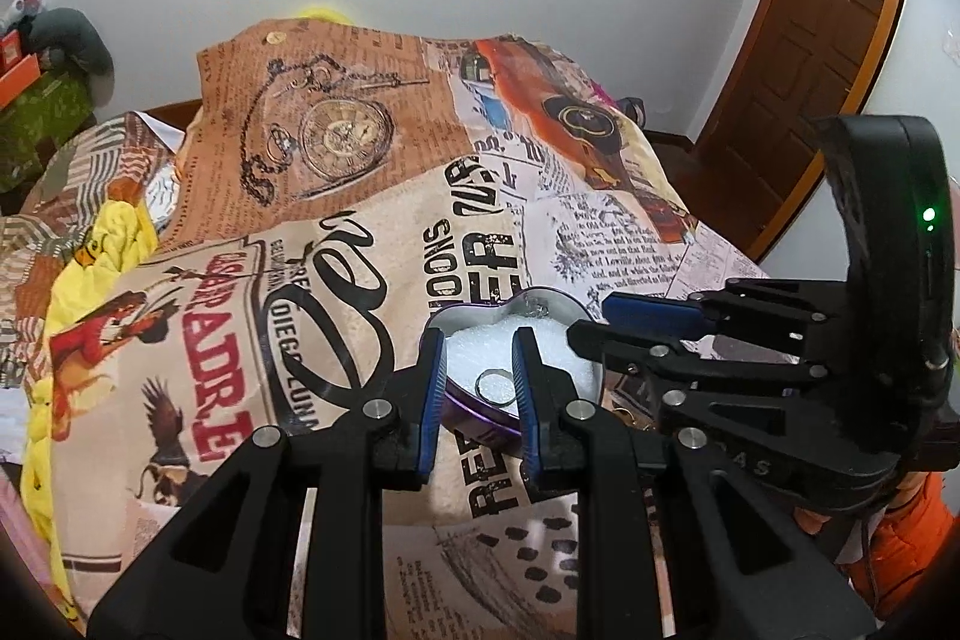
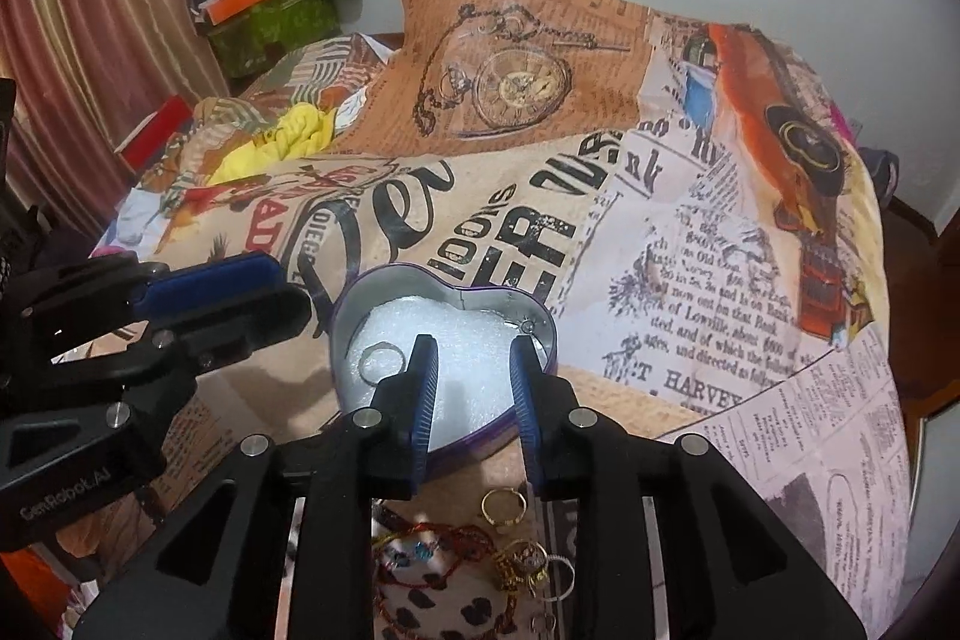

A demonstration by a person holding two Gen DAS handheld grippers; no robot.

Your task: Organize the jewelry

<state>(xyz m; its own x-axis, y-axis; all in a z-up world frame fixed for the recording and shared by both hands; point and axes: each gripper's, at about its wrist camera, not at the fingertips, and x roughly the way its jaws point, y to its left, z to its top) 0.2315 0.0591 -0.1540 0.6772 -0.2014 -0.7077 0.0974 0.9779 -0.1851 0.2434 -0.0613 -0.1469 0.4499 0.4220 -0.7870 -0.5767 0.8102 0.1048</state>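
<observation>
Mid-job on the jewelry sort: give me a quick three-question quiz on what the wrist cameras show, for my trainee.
1. True or false: the silver ring lies inside the heart-shaped tin.
2. Where is the gold ring? A: in the tin. B: on the printed cloth, outside the tin on the camera's side. C: on the floor.
3. What, if anything, is held by the right tool?

Key: 1 true. 2 B. 3 nothing; its jaws stand apart and empty over the tin.
</observation>
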